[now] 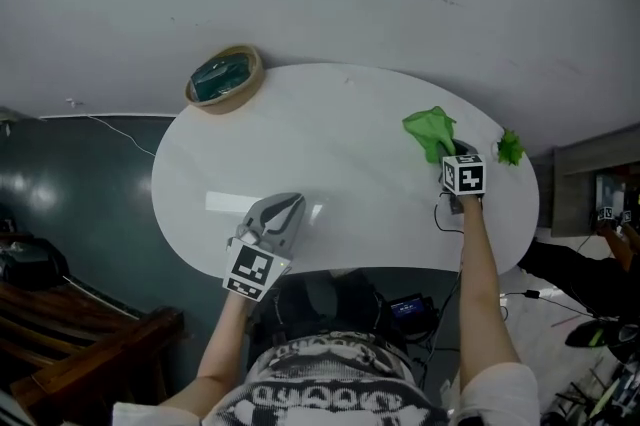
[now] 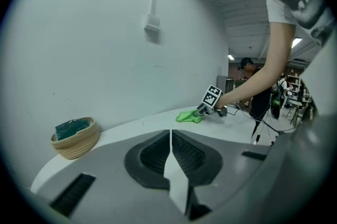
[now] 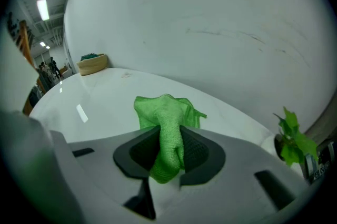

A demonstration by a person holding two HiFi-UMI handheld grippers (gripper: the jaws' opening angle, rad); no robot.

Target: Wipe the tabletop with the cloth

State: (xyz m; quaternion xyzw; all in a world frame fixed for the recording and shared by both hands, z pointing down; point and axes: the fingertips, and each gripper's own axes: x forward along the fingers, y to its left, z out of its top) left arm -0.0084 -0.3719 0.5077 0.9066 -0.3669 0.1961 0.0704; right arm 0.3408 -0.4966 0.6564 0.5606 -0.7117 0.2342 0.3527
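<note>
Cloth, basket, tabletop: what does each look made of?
Cloth: probably green microfibre or terry, matte. It has a fine nubby weave and soft folds.
Basket: seemingly woven straw or rope, tan and matte. The wall looks ribbed in coils.
Tabletop: smooth glossy white, perhaps laminate or lacquer, with bright reflections on it. The core can't be told.

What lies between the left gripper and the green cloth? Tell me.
Nothing: the head view shows only bare white tabletop from the left gripper to the cloth.
</note>
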